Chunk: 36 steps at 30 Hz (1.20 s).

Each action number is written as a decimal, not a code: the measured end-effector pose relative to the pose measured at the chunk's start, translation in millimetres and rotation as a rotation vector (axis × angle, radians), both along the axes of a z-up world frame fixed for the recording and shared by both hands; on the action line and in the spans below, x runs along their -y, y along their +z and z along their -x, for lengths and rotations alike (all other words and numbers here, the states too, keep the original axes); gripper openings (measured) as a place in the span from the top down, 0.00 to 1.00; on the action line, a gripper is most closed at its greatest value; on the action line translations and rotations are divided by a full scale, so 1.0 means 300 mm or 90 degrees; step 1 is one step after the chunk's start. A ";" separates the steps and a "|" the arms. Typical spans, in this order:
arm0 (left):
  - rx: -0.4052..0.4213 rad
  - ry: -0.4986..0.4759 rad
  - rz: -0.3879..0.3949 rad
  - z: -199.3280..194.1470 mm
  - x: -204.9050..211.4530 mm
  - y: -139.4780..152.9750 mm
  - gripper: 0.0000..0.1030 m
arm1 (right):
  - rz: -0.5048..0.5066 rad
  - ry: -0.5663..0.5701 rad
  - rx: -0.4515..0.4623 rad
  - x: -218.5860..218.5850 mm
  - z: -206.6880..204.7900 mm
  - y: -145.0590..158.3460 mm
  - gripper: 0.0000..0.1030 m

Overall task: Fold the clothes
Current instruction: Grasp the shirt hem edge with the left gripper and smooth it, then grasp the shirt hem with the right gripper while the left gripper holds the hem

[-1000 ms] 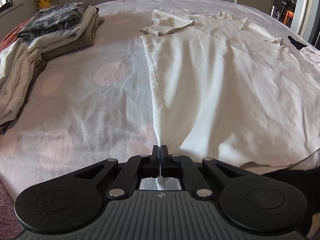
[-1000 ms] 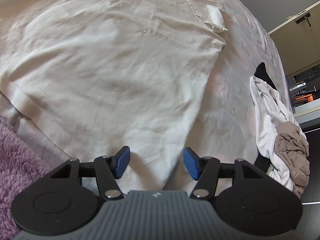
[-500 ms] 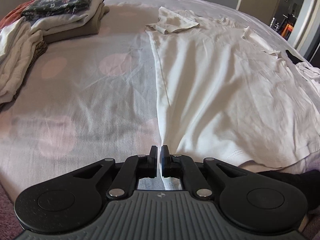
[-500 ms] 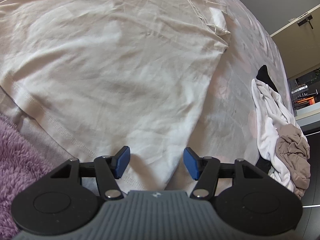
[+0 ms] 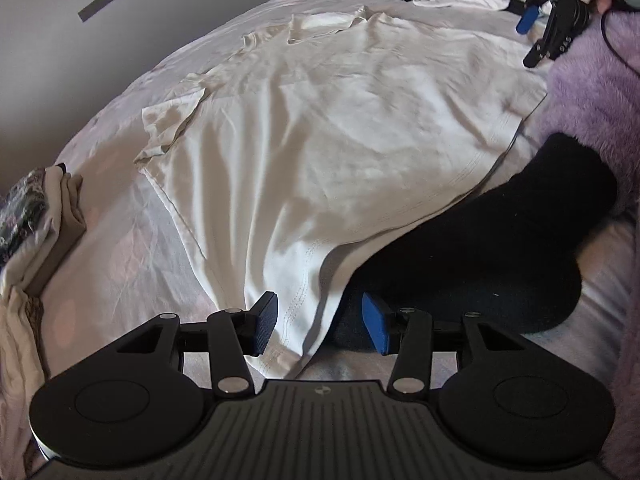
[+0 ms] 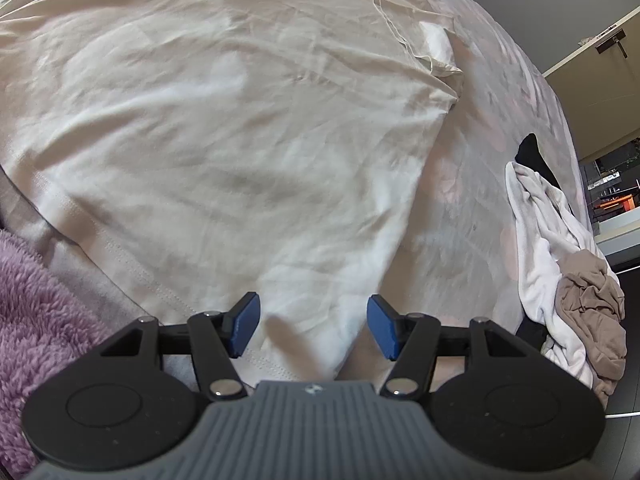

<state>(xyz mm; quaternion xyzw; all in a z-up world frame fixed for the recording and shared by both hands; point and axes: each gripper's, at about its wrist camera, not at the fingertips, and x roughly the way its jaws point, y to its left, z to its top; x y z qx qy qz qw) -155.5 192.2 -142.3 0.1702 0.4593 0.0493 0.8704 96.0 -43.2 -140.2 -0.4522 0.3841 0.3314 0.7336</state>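
A white T-shirt [image 5: 320,128] lies spread flat on the bed, its sleeves toward the far side. My left gripper [image 5: 318,326] is open, its blue pads on either side of the shirt's near bottom corner, which lies loose between them. In the right wrist view the same T-shirt [image 6: 224,140] fills the bed. My right gripper [image 6: 312,326] is open over the shirt's other bottom corner, holding nothing. The right gripper [image 5: 554,30] also shows far right in the left wrist view, held by a hand.
A stack of folded clothes [image 5: 36,216] sits at the left. A heap of unfolded white and tan garments [image 6: 568,280] lies at the right bed edge. A black sock-clad foot [image 5: 500,248] rests beside the hem. Purple fleece [image 6: 36,300] borders the near side.
My left gripper has opened and let go of the shirt's corner, and its view has swung to the right. The right gripper stays open over the hem.
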 end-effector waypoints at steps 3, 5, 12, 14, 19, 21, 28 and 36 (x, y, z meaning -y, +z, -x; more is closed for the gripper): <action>0.003 -0.018 -0.048 -0.007 0.031 -0.028 0.56 | 0.000 0.000 0.002 0.000 0.001 -0.001 0.39; 0.007 -0.031 -0.072 0.000 0.043 -0.032 0.55 | 0.000 0.001 0.001 0.000 0.002 -0.001 0.39; 0.021 -0.018 -0.079 -0.004 0.022 -0.015 0.59 | -0.002 0.055 -0.043 -0.006 0.009 0.007 0.40; 0.025 -0.011 -0.078 -0.010 0.014 -0.008 0.60 | 0.004 0.084 -0.064 -0.010 0.014 0.007 0.44; 0.035 0.006 -0.068 -0.028 0.001 0.007 0.71 | 0.028 0.142 -0.152 -0.032 -0.003 -0.007 0.57; 0.033 0.012 -0.061 -0.040 -0.006 0.011 0.77 | 0.052 0.173 -0.175 -0.053 -0.002 -0.011 0.58; 0.044 0.067 0.011 -0.071 -0.058 0.046 0.99 | 0.166 0.245 -0.284 -0.132 -0.033 -0.031 0.60; 0.091 0.141 0.064 -0.138 -0.133 0.118 1.00 | 0.234 0.261 -0.285 -0.193 0.011 -0.105 0.59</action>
